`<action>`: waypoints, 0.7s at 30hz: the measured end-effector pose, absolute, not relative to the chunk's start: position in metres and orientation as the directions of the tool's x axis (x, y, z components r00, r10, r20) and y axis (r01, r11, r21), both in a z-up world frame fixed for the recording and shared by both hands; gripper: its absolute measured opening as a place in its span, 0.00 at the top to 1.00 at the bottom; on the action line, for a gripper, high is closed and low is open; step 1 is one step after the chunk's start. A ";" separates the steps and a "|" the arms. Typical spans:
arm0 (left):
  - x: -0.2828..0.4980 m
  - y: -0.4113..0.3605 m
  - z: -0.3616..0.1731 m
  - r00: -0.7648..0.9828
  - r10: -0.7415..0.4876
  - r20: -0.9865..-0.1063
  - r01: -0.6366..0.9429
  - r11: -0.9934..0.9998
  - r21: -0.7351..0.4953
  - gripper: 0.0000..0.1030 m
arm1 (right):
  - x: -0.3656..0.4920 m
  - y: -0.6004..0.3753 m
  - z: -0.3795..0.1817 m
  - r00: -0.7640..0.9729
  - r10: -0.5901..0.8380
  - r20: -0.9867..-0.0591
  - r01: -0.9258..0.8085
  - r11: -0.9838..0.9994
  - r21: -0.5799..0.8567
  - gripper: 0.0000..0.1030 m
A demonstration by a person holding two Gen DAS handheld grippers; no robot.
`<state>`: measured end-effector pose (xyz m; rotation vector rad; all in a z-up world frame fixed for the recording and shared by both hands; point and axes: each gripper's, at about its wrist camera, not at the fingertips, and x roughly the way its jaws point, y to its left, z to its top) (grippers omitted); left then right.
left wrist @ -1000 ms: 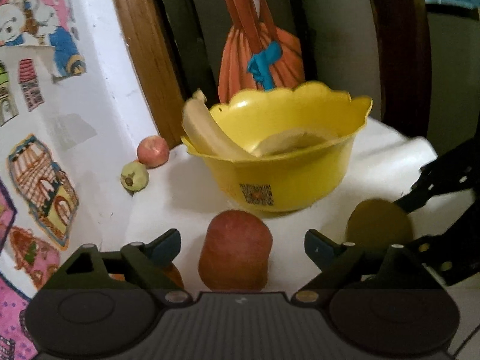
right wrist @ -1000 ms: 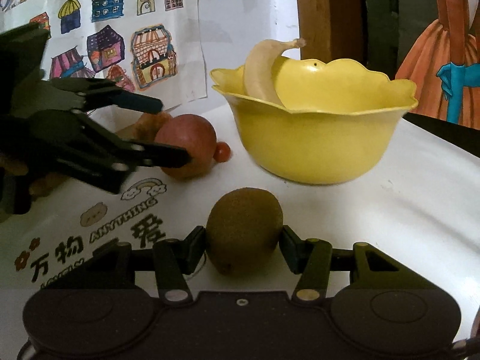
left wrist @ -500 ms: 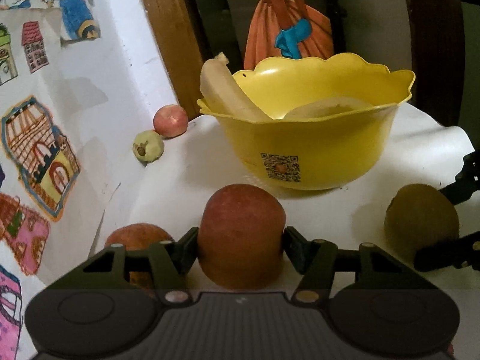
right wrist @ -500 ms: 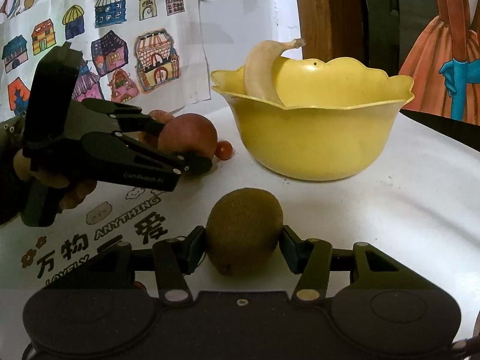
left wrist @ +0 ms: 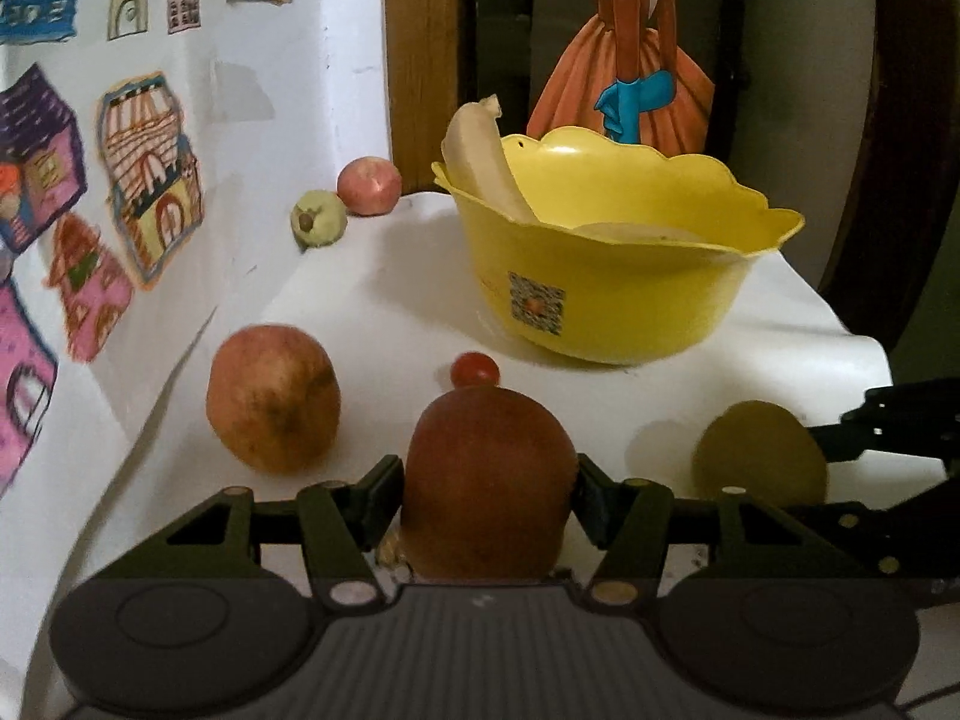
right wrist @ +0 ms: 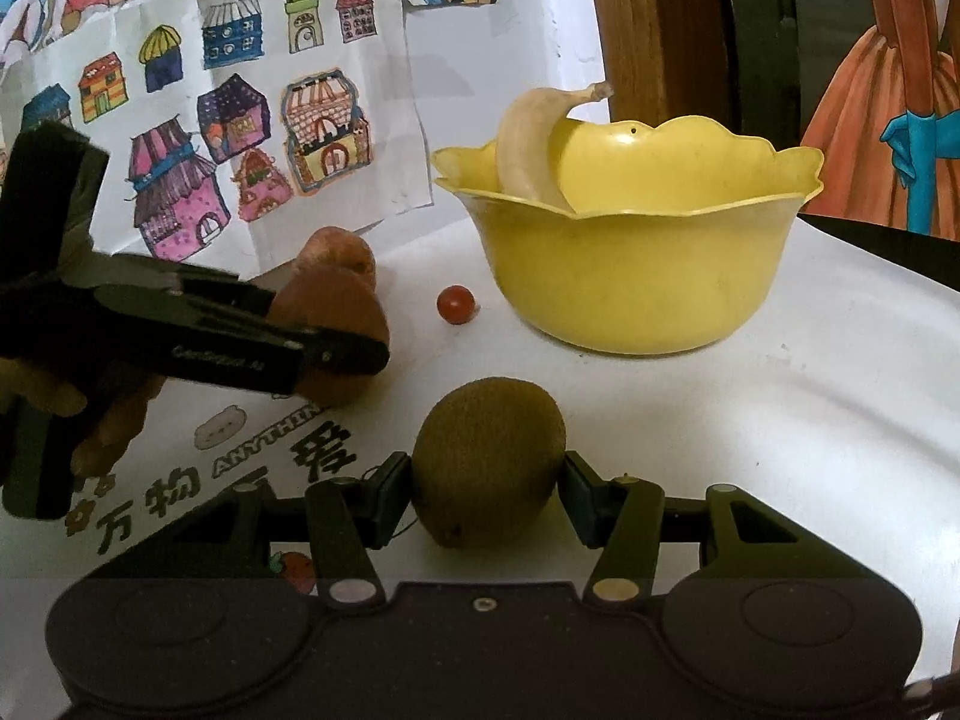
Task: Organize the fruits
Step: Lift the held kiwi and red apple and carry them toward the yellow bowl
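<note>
The left gripper (left wrist: 487, 483) pinches a red apple (left wrist: 487, 480) near the table's (right wrist: 810, 396) left edge; the right gripper (right wrist: 487, 489) pinches a kiwi (right wrist: 487, 459) before the yellow bowl (right wrist: 636, 282), which holds a banana (right wrist: 528, 150).

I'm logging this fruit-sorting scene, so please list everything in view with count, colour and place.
bowl: 1, yellow, scalloped rim, on the white table near the back
banana: 1, pale yellow, leaning on the bowl's left rim from inside
cherry tomato: 1, red, on the table left of the bowl
kiwi: 1, brown, between the right gripper's fingers
red apple: 1, dark red, between the left gripper's fingers
orange-red fruit: 1, on the table by the wall
pink fruit: 1, far corner by the wall
green fruit: 1, beside the pink one
house drawings: several, multicoloured, on the wall
left gripper: black, shut on the apple
right gripper: black, shut on the kiwi
</note>
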<state>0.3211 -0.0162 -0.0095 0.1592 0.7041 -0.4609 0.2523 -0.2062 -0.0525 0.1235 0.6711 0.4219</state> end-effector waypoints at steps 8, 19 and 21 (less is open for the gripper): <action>0.302 -0.016 0.003 0.650 -0.373 -0.662 0.427 0.900 -0.089 0.39 | 0.236 -0.213 -0.050 0.716 0.421 -0.557 -0.323 0.907 0.272 0.46; 0.287 -0.027 0.012 0.679 -0.367 -0.636 0.446 0.894 -0.039 0.40 | 0.221 -0.225 -0.046 0.727 0.410 -0.551 -0.305 0.911 0.277 0.46; 0.285 -0.029 0.010 0.688 -0.368 -0.625 0.460 0.888 -0.015 0.39 | 0.221 -0.224 -0.045 0.728 0.412 -0.548 -0.308 0.911 0.275 0.46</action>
